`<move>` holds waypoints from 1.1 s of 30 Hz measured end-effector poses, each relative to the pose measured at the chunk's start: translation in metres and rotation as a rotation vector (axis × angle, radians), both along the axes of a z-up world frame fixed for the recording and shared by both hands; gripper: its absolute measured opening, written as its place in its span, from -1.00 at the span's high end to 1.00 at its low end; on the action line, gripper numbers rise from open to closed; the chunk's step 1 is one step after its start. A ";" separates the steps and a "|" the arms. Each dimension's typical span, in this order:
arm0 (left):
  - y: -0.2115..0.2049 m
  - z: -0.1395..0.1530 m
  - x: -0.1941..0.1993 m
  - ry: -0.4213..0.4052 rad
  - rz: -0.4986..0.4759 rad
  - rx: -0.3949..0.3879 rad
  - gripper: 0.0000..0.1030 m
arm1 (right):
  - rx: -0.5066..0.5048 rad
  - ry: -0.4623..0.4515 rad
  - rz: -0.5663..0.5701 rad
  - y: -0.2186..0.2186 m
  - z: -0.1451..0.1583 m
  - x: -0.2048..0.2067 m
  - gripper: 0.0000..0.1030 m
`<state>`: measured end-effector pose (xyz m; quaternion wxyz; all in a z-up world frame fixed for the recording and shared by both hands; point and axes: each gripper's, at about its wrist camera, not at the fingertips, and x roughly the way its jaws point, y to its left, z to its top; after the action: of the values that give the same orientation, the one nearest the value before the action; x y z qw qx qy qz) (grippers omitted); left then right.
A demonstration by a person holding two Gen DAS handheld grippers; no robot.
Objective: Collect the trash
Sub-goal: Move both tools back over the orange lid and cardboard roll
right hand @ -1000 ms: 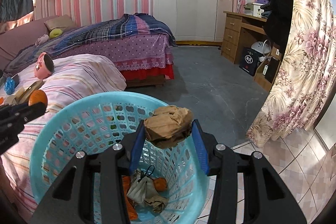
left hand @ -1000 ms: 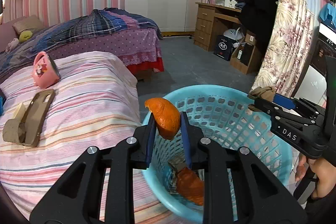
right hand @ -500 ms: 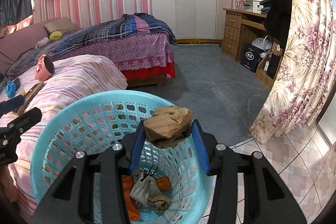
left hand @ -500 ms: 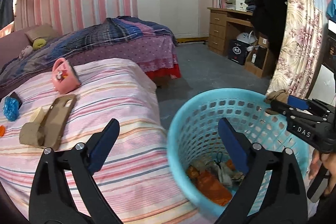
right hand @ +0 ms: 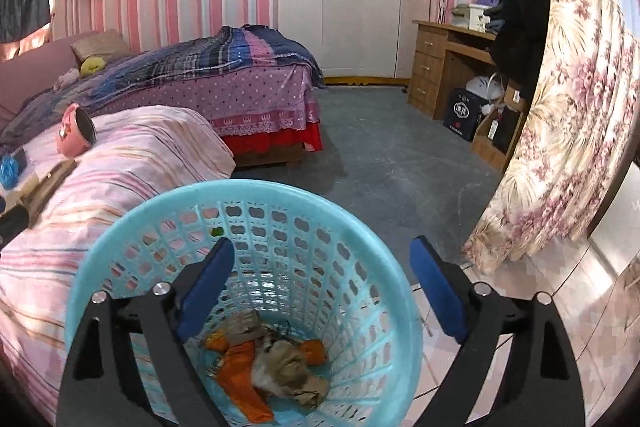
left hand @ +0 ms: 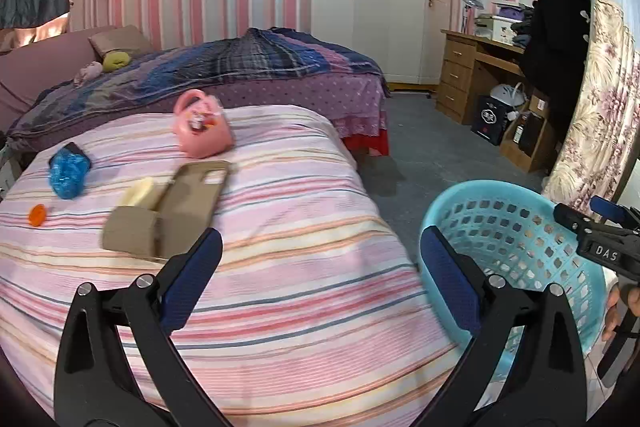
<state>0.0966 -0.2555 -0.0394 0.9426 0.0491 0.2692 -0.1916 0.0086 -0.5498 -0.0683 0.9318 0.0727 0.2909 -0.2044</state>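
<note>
One light-blue basket (right hand: 248,203) stands on the floor beside the striped bed (left hand: 280,267), and its bottom holds a heap of trash: orange peel pieces (right hand: 240,375) and crumpled brown paper (right hand: 288,371). The heap lies below and between the jaws of the right gripper (right hand: 320,291), which have just been opening and now stand wide apart with nothing between them. Two grippers are in view. The left gripper (left hand: 320,283) has jaws spread wide as well, empty, one jaw over the bed and the other at the basket's rim. Five loose things lie on the bed ahead of it: a brown cardboard piece (left hand: 132,231), a tan phone case (left hand: 192,203), a blue crumpled wrapper (left hand: 66,175), a small orange bit (left hand: 37,215) and a pink mug (left hand: 202,131).
</note>
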 end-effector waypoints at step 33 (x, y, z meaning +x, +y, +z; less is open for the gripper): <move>0.220 0.008 0.053 -0.022 0.283 0.055 -0.89 | -0.040 -0.017 0.189 0.186 0.023 0.077 -0.83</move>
<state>0.1494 -0.0355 -0.0314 0.9613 0.0385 0.2683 -0.0488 0.0856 -0.3634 -0.0458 0.9507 0.0283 0.2843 -0.1205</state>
